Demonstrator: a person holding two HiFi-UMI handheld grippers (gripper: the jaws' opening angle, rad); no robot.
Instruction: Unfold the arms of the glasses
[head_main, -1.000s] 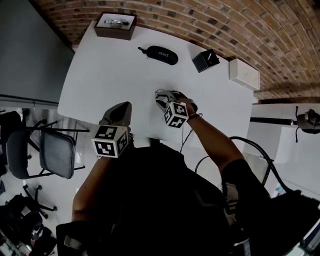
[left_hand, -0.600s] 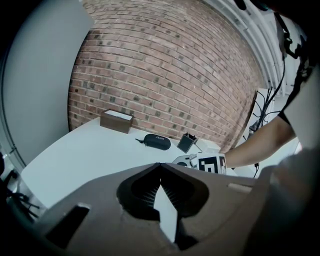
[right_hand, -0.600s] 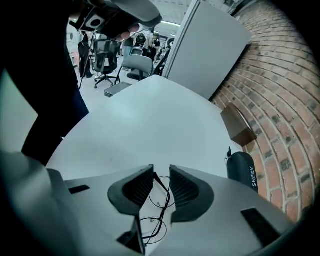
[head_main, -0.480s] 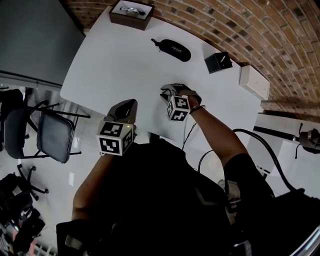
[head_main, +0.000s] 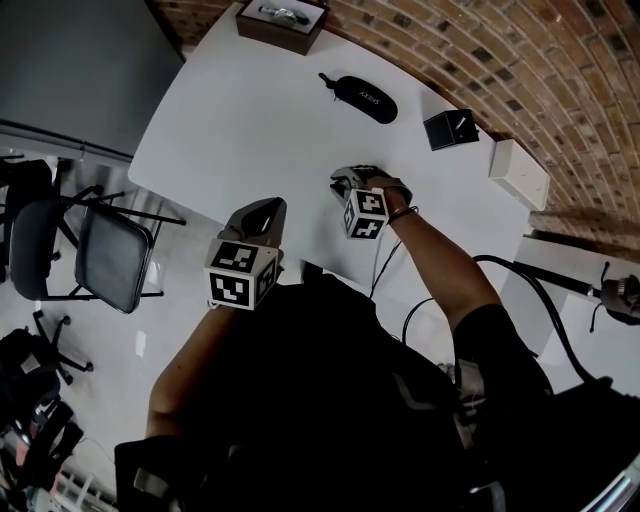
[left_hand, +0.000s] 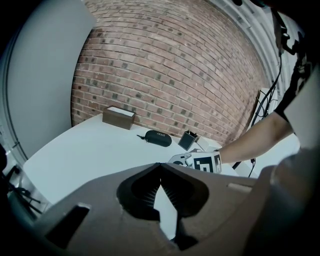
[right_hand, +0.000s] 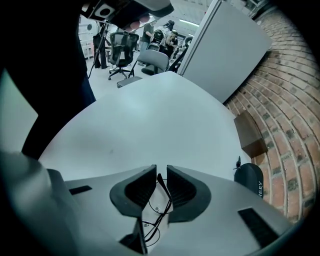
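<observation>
The glasses (right_hand: 161, 184), thin and wire-framed, are seen lying on the white table (head_main: 250, 110), on the person's side of it, directly under the right gripper (right_hand: 161, 169). One slim arm stands in the narrow gap between that gripper's jaws, which are held slightly apart and are not seen pressing on it. The left gripper (left_hand: 160, 166) is held well to the left, above the table's near edge, its jaws closed together on nothing. Farther back, a black case (head_main: 362, 95), a brown box (head_main: 283, 22) and a small black box (head_main: 451, 128) are set near the brick wall
</observation>
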